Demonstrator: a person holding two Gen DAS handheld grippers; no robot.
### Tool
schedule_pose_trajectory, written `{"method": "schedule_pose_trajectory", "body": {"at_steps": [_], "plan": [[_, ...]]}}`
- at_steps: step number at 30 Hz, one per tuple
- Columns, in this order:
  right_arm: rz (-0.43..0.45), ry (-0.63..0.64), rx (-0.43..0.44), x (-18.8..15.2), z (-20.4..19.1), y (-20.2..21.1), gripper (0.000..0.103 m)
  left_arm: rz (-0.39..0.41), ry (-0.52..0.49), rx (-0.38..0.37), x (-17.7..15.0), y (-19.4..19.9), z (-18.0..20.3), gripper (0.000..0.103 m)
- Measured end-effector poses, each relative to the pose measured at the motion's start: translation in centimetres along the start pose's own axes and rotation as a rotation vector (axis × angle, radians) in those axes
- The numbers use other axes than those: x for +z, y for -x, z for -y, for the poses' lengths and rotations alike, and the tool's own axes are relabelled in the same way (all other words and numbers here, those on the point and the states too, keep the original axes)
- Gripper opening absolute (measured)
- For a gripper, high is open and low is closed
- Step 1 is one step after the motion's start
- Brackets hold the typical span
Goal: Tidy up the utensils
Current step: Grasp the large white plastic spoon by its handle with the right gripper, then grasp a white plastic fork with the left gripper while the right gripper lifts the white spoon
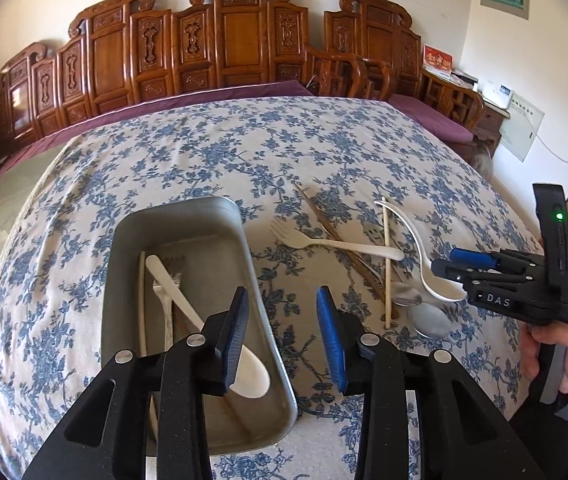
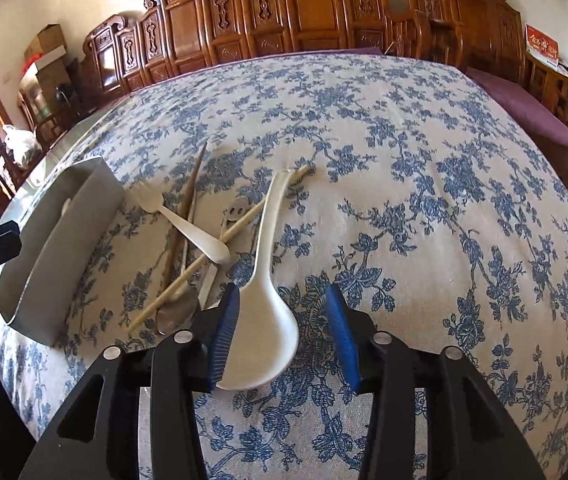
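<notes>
A grey metal tray (image 1: 188, 224) holds a white spoon (image 1: 252, 380), a metal fork (image 1: 164, 292) and a pale chopstick. My left gripper (image 1: 282, 296) hovers open over the tray's right rim, with nothing between its fingers. To the right, a loose pile lies on the cloth: a white fork (image 2: 188, 232), brown chopsticks (image 2: 188, 196), a pale chopstick (image 2: 220, 248) and a metal spoon (image 2: 176, 312). A second white spoon (image 2: 264, 320) lies with its bowl between the fingers of my right gripper (image 2: 284, 292), close to the left pad. That gripper is open and not clamped on it.
The table wears a blue floral cloth (image 2: 424, 200). Carved wooden chairs (image 1: 240, 32) line the far side, with purple cushions (image 2: 524, 100) at the right. A person's hand (image 1: 564, 356) holds the right gripper's handle. The tray (image 2: 64, 240) stands left of the pile.
</notes>
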State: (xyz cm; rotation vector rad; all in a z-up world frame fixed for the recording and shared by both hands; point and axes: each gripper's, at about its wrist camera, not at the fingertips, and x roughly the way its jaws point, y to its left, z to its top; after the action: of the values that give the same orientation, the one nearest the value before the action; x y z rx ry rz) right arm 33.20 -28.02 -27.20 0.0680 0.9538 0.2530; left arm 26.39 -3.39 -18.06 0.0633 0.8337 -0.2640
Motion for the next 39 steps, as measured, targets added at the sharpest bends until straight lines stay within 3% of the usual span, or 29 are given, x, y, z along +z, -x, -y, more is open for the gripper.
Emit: {"method": "schedule_pose_trajectory", "body": {"at_steps": [3, 7, 10, 13, 15, 18, 21, 31, 39], "plan": [[-0.022, 0.020, -0.012, -0.3, -0.5, -0.5, 0.048, 0.002, -0.002, -0.002, 0.0, 0.0, 0.3, 0.034], [-0.027, 0.113, -0.092, -0.7, -2.1, -0.9, 0.049, 0.001, -0.005, -0.003, -0.1, 0.0, 0.5, 0.035], [-0.029, 0.123, -0.092, -0.7, -2.5, -0.9, 0.051, -0.003, -0.008, -0.001, -0.2, 0.0, 0.7, 0.035], [-0.032, 0.127, -0.085, -0.7, -2.7, -0.8, 0.046, -0.004, -0.013, 0.004, -0.3, 0.1, 0.8, 0.035], [-0.034, 0.130, -0.075, -0.7, -2.6, -0.8, 0.029, -0.003, -0.018, 0.012, -0.4, 0.2, 1.0, 0.035], [-0.031, 0.109, -0.053, -0.6, -2.3, -0.5, 0.015, 0.000, -0.023, 0.022, -0.4, 0.4, 1.1, 0.035], [-0.015, 0.072, -0.022, -0.2, -1.6, 0.1, 0.008, -0.002, -0.014, 0.026, -0.4, 0.6, 1.2, 0.035], [0.097, -0.036, 0.035, 0.8, 1.8, 3.1, 0.008, -0.043, -0.047, 0.070, 0.5, -0.7, 3.2, 0.036], [0.123, -0.135, 0.055, 1.4, 5.2, 3.6, 0.008, -0.093, -0.023, 0.078, 2.1, -4.2, 4.9, 0.036]]}}
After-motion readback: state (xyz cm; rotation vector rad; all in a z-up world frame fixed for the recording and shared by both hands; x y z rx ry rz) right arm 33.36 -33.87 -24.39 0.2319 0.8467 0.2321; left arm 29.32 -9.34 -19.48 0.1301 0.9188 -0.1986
